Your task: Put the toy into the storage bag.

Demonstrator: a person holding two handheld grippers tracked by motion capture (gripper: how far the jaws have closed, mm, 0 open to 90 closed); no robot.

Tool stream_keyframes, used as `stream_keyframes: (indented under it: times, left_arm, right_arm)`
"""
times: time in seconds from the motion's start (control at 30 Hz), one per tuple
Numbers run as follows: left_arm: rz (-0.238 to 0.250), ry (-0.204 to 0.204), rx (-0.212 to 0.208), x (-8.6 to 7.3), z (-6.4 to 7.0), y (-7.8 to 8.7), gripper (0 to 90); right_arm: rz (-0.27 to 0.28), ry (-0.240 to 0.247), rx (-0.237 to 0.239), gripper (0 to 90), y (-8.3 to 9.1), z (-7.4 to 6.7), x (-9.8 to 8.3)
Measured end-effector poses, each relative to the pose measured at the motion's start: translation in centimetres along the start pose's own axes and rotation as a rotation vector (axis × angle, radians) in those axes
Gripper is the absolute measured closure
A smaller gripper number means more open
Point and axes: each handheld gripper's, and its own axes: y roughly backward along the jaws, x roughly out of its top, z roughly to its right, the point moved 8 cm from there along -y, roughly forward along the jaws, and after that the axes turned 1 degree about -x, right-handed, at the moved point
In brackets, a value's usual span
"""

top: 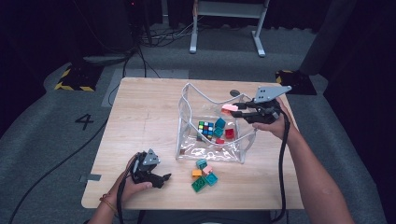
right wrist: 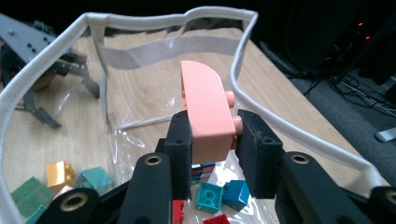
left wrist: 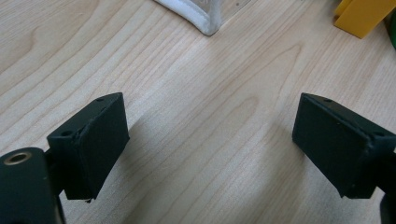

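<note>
Carrying a pink block point(right wrist: 207, 111) over the clear bag point(top: 187, 122), the right tool point(top: 239, 109) has its jaws pinching the block from both sides, the studs poking out toward one pad. From the high view the block point(top: 229, 108) hangs above the bag's right rim, just inside the white edging, with the puzzle cube point(top: 205, 128) and several teal and red blocks point(top: 219, 128) already lying on the bag's floor below. A small heap of loose blocks point(top: 204, 175) waits on the tabletop point(top: 140, 116) just in front of the bag. The left tool point(top: 161, 178) rests low on the tabletop near the person's side, jaws spread wide with nothing but bare wood between them.

Judging by this, the step in hand is dropping the pink block into the bag. The next move calls for bringing the block a little further inward so it clears the floppy rim, then letting the jaws part; released too near the edge, it could catch the edging and tumble outside. After that, the heap in front looks like the next pick.
</note>
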Motion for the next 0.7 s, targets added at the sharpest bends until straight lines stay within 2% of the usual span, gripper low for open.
stream_keyframes:
  times: [0.17,0.33,0.37,0.4,0.63,0.7]
  left_arm:
    - [0.002,0.002,0.0,0.0,0.0,0.0,10.8]
    - [0.001,0.001,0.0,0.0,0.0,0.0,10.8]
    - [0.001,0.001,0.0,0.0,0.0,0.0,10.8]
    - [0.001,0.001,-0.002,0.0,0.0,0.0,10.8]
    - [0.0,-0.001,-0.002,0.0,0.0,0.0,10.8]
    - [0.0,-0.001,-0.002,0.0,0.0,0.0,10.8]
  right_arm:
    - [-0.03,0.029,0.012,67.1,-0.5,-0.3,0.5]
    - [-0.119,0.04,0.009,67.0,-1.3,0.2,0.4]
    - [-0.119,0.04,0.009,67.0,-1.3,0.2,0.4]
    - [-0.159,0.055,0.009,67.1,-1.3,0.4,0.0]
    - [-0.242,0.006,0.005,67.0,-0.9,1.5,-2.2]
    - [-0.254,0.006,0.004,67.0,-0.8,1.7,-2.5]
